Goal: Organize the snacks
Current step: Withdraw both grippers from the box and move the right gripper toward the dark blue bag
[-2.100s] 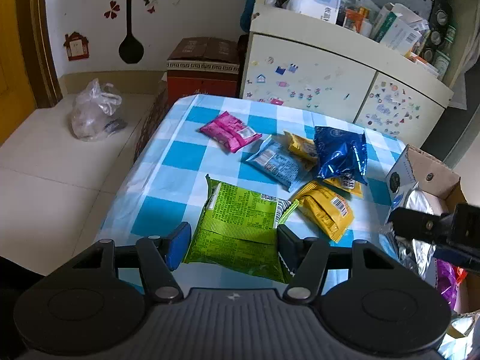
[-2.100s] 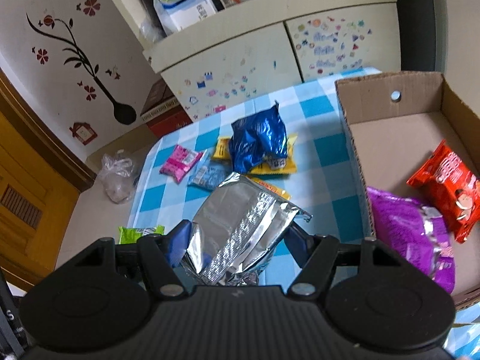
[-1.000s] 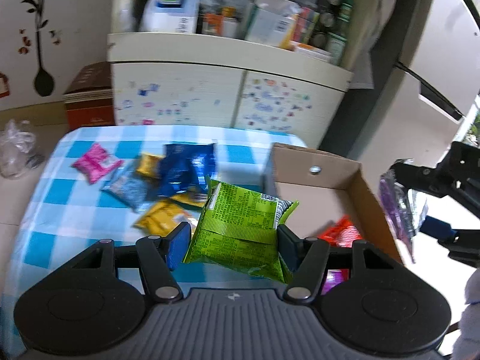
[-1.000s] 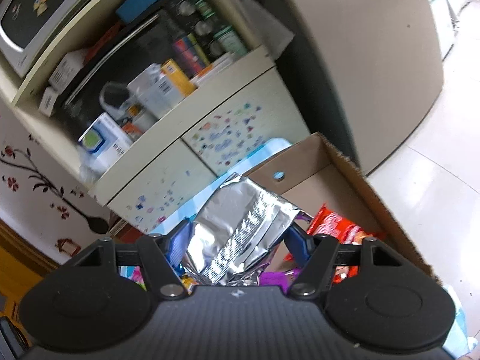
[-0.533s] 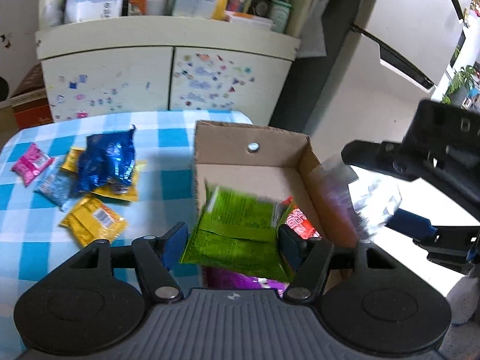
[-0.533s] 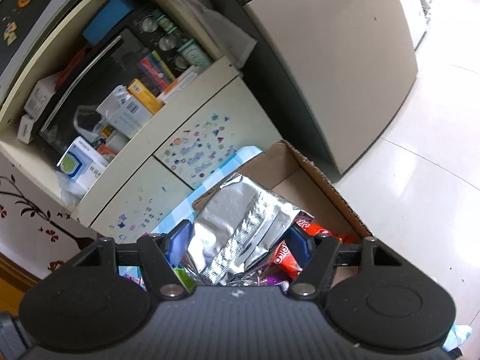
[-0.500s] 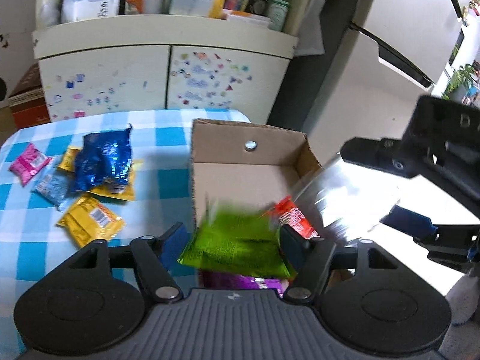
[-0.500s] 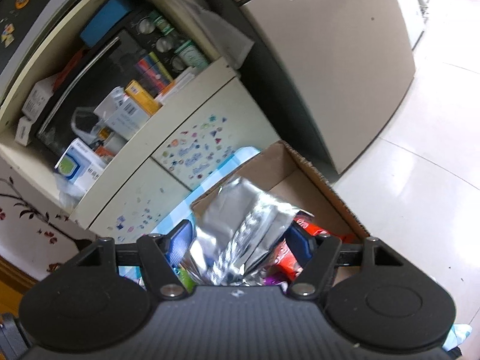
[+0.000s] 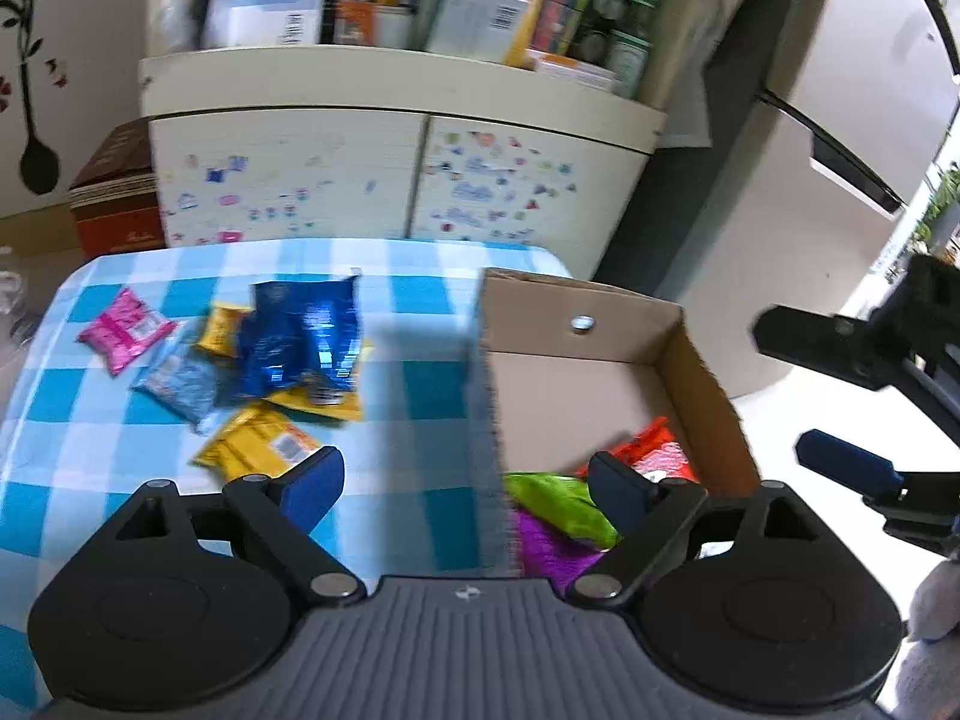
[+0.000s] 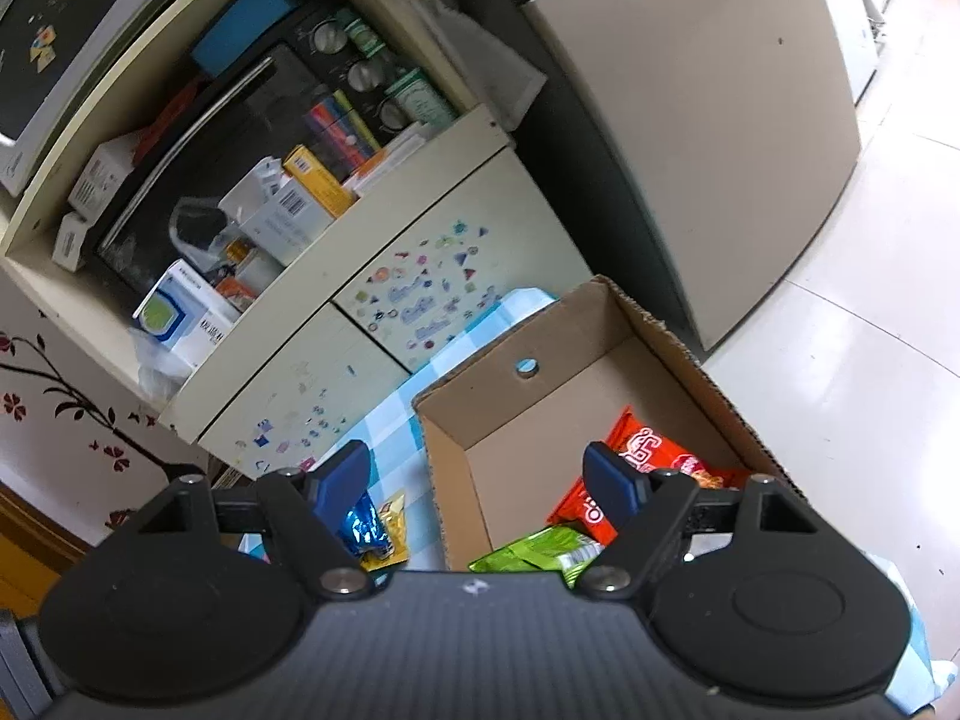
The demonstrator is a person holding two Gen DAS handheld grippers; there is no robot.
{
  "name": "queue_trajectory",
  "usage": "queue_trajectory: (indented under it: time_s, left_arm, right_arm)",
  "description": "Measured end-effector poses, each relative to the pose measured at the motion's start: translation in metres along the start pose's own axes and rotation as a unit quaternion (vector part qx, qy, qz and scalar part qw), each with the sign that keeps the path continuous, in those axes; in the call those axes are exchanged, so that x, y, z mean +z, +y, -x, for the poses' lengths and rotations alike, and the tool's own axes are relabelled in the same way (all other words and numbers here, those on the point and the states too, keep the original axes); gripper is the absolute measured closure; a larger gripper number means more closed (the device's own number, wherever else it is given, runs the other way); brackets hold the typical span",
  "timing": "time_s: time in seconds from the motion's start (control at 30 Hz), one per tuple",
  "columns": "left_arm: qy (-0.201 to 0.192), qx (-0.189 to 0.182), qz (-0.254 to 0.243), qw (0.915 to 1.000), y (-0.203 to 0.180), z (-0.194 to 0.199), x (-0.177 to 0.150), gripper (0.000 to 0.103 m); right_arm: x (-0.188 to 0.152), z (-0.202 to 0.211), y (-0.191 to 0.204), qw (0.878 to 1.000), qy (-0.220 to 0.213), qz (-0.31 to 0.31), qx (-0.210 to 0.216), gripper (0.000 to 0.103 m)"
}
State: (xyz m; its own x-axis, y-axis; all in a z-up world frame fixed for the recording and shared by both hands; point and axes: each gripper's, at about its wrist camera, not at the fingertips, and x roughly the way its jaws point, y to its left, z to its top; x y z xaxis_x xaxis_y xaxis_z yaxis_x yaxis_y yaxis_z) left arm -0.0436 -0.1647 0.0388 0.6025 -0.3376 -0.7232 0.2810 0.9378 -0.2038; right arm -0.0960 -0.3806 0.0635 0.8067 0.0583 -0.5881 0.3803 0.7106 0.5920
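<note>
Left gripper (image 9: 462,483) jaws opening, spread wide, nothing between the pads; its blue fingertips (image 9: 312,483) straddle the near-left wall of the cardboard box (image 9: 702,372), one finger over the checked tablecloth (image 9: 420,300), the other over the box interior. Green snack bag (image 9: 555,504) lies loose in the box just inside the right-hand fingertip, touching neither pad, resting on a purple bag (image 9: 549,546) below it. Red snack bag (image 9: 657,450) sits just past that same fingertip, against the box's far-right side.

Beyond the left-hand finger, on the cloth: yellow packet (image 9: 255,441) nearest, then a blue foil bag (image 9: 303,339) on top of another yellow packet, a pale blue packet (image 9: 180,381) and a pink packet (image 9: 126,330) farther out. All well apart from the box.

Right gripper (image 10: 477,477) jaws opening too, fairly wide, empty between the pads. It hangs above the box (image 10: 540,420); the green bag (image 10: 537,549) shows low between its fingers, the red bag (image 10: 636,462) right behind its right-hand fingertip. Silver foil bag not visible in either view, cannot tell where it lies. Blue foil bag (image 10: 360,525) and a yellow packet (image 10: 390,519) peek out beside the left-hand finger, outside the box.

From the left view the right gripper (image 9: 852,414) hangs off to the far side of the box. Behind: cream cupboard (image 9: 390,180) with stickers, cluttered shelf
</note>
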Motion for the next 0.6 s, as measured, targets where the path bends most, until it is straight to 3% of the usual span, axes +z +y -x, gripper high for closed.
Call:
queue_trajectory:
  time_s: [0.33,0.6]
  left_arm:
    - [0.003,0.041,0.045,0.9981,0.065,0.008,0.003,0.011]
    - [0.009,0.067,0.051,0.9964,0.099,0.01,0.003,0.01]
  right_arm:
    - [-0.006,-0.008,0.012,1.0,0.011,0.023,0.009,0.024]
    - [-0.013,-0.015,0.024,0.999,0.019,0.048,0.016,0.024]
